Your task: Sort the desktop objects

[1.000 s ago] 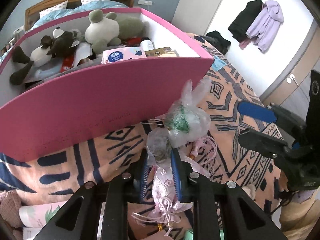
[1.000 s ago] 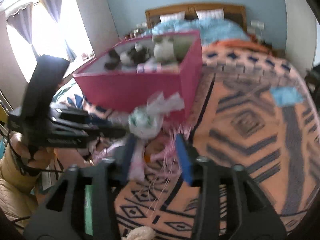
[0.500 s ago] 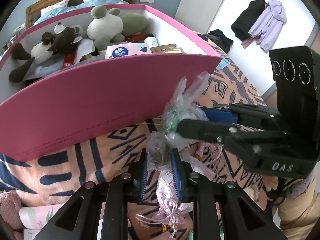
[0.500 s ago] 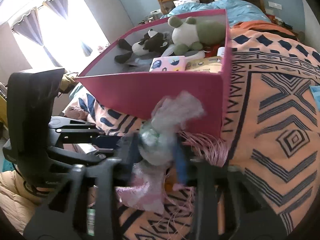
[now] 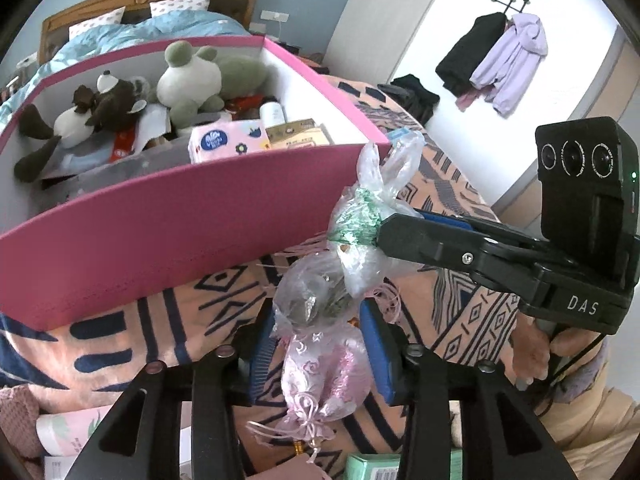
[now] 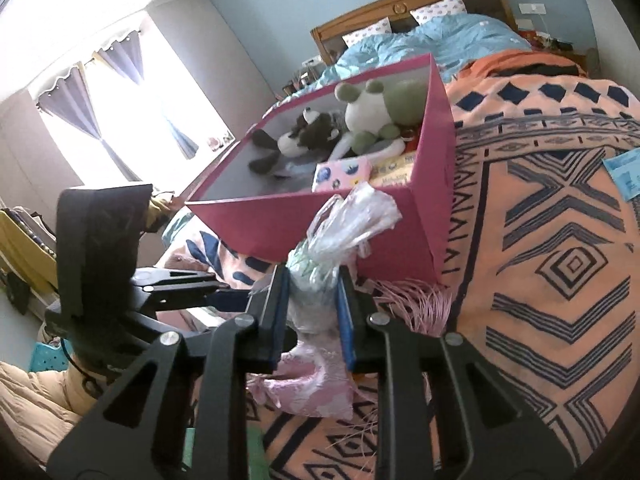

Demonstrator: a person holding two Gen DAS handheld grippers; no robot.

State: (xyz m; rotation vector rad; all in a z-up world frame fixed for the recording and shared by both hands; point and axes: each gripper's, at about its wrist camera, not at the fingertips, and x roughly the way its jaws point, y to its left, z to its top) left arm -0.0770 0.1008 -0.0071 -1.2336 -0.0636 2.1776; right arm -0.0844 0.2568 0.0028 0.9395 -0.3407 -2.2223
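A patterned bedspread (image 6: 560, 240) carries the pink box (image 6: 400, 220).

Left gripper (image 5: 320, 344) opening, right gripper (image 6: 312, 312) closing

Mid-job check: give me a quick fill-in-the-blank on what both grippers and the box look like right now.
1. The right gripper is closing on the ____ part of the clear plastic bundle.
2. The left gripper has its jaws opening around the bundle's ____ pouch.
3. The storage box behind the bundle is ____ on the outside.
4. Inside the box, the pale green plush is a ____.

Missing words: green; pink; pink; frog
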